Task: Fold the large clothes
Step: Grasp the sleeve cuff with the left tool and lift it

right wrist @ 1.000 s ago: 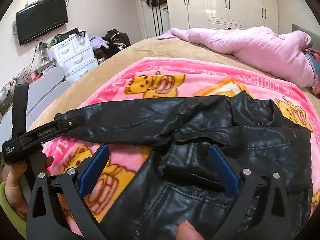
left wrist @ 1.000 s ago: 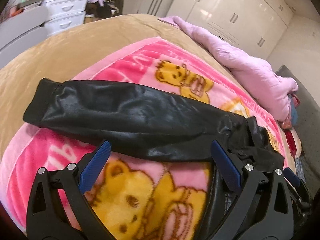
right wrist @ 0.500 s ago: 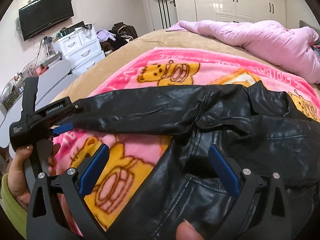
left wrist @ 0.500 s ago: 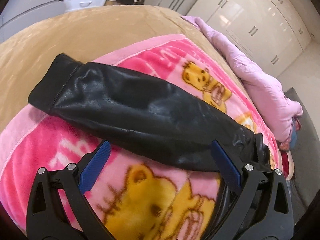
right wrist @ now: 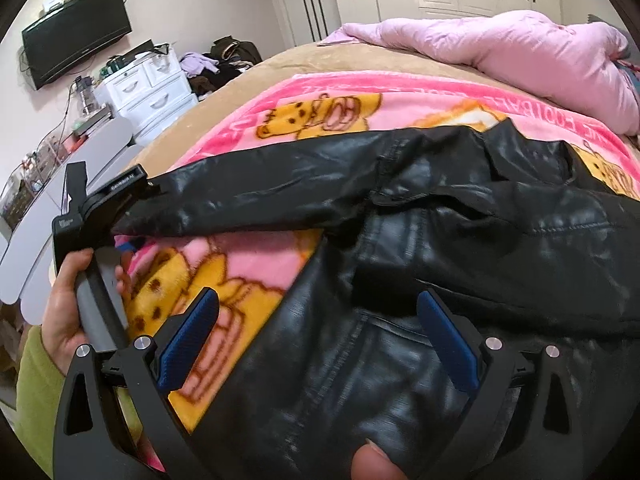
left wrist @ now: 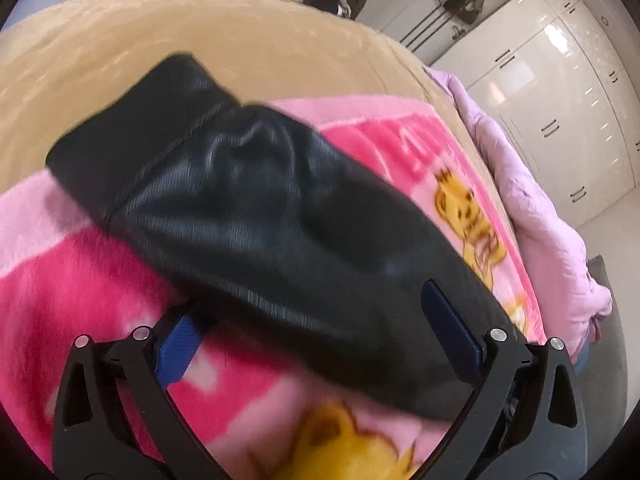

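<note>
**Leather jacket spread across cartoon blanket on bed**

A bed (right wrist: 256,68) covered in tan plush carries a pink blanket (right wrist: 360,88) printed with yellow cartoon bears. A black leather jacket (right wrist: 460,240) lies on the blanket, one sleeve (left wrist: 248,208) stretched sideways, its cuff reaching the tan cover. A pale pink quilt (right wrist: 520,48) lies bunched along the far edge.

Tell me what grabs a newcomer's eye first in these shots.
The black leather jacket dominates, spread over a loud pink cartoon-bear blanket on the bed, with one sleeve stretched out toward the bed's tan edge. The left claw sits open right at that sleeve, while the right claw hangs open over the jacket's body. Behind lies a rumpled lilac quilt.
</note>
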